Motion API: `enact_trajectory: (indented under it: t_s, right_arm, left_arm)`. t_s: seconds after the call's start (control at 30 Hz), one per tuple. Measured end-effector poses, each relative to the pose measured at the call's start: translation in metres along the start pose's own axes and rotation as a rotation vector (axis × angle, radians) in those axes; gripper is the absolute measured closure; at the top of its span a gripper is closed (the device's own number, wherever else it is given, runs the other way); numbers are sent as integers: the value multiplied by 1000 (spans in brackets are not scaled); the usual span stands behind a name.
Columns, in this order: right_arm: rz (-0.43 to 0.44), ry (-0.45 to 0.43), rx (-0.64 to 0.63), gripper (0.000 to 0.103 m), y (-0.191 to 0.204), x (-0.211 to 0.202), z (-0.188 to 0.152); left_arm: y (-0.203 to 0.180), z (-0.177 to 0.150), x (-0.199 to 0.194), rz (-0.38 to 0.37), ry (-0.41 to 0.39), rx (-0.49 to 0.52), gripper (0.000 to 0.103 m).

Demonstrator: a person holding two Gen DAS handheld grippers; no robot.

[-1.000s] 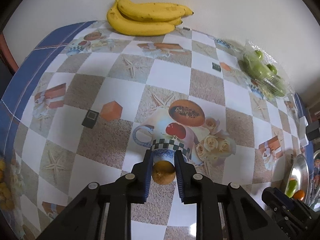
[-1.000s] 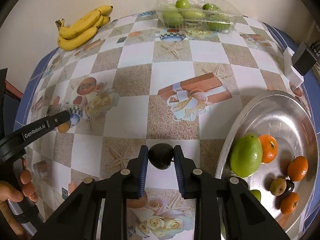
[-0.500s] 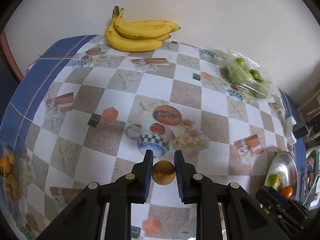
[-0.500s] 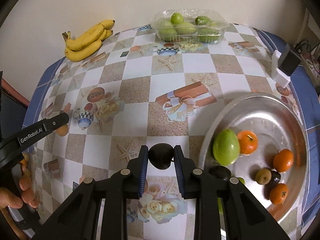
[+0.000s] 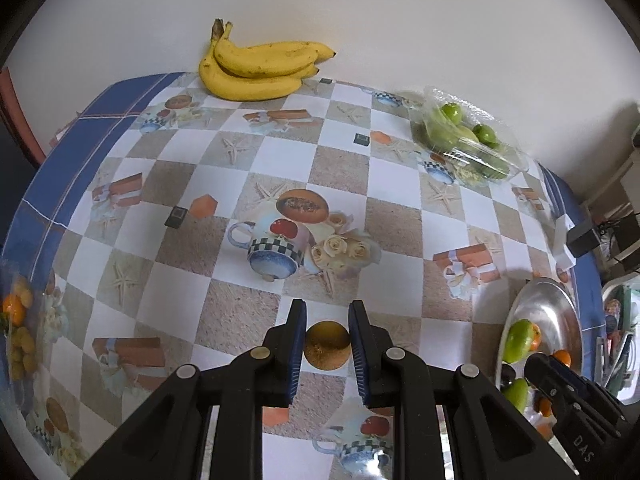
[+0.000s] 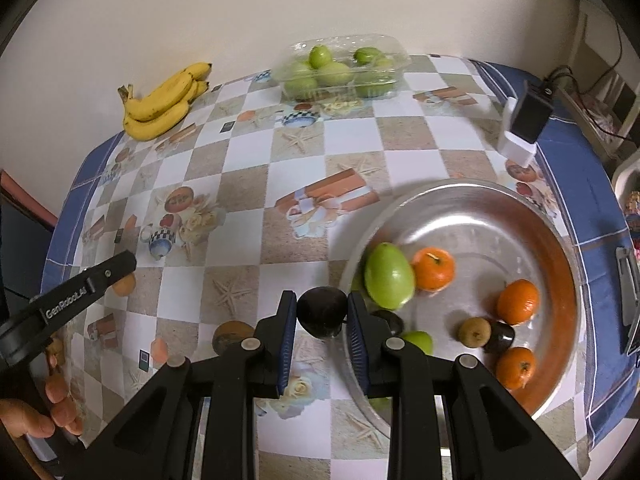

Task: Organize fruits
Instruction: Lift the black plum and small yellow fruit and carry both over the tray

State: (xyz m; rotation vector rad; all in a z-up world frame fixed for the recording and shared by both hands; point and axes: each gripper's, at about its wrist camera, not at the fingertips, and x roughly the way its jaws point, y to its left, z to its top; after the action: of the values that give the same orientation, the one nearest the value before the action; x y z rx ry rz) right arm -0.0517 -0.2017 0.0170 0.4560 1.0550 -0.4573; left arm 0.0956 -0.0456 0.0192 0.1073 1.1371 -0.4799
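Note:
My left gripper (image 5: pixel 327 322) is shut on a round golden-brown fruit (image 5: pixel 327 345) and holds it above the patterned tablecloth. My right gripper (image 6: pixel 322 312) is shut on a dark, almost black fruit (image 6: pixel 322 314), held over the near-left rim of the silver tray (image 6: pixel 532 208). The tray holds a large green fruit (image 6: pixel 389 275), several oranges (image 6: pixel 434 268), a small brown fruit (image 6: pixel 475 332) and other dark and green fruits. The left gripper also shows in the right wrist view (image 6: pixel 120 270), at the left. The tray shows at the right in the left wrist view (image 5: pixel 552 304).
A bunch of bananas (image 5: pixel 260 70) lies by the back wall. A clear plastic box of green fruits (image 6: pixel 344 68) stands at the back. A black and white adapter (image 6: pixel 524 124) sits near the table's right edge. Another brown fruit (image 6: pixel 228 336) lies left of my right gripper.
Both grippers have risen and drawn back with their fruits. The right gripper has shifted right, so its dark fruit is now over the tray's rim.

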Motion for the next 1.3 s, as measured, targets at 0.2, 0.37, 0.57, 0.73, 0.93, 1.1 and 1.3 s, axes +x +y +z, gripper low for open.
enact_trajectory:
  t_s: [0.2,0.37,0.57,0.73,0.93,1.1,1.3]
  right_arm:
    - [-6,3,39,76,-20,-2,2]
    - [-36,0,79,76,-41,-1,5]
    - [-61,0,148,76,-74,-2,6]
    - [-72,-6,203,76,-100,-5,6]
    - [-78,-18,263,76,-125,-11,5]
    - [-79,-34,283,76,-138,-17,4]
    - [-67,-14,280,76,-140,-10,2]
  left_arm:
    - [-20,-3,-6,-6,-8,27,80]
    - [-46,-8,-3,-14,6,69,80]
    - [-80,-15,-2,-27,14,139,80]
    - [-113,-24,-4,-43,16,215,80]
    - [-148,-37,-6,-84,23,303,80]
    - [-174,-49,-5,-142,46,353,80]
    - [-191,-60,2,-132,59,413,79]
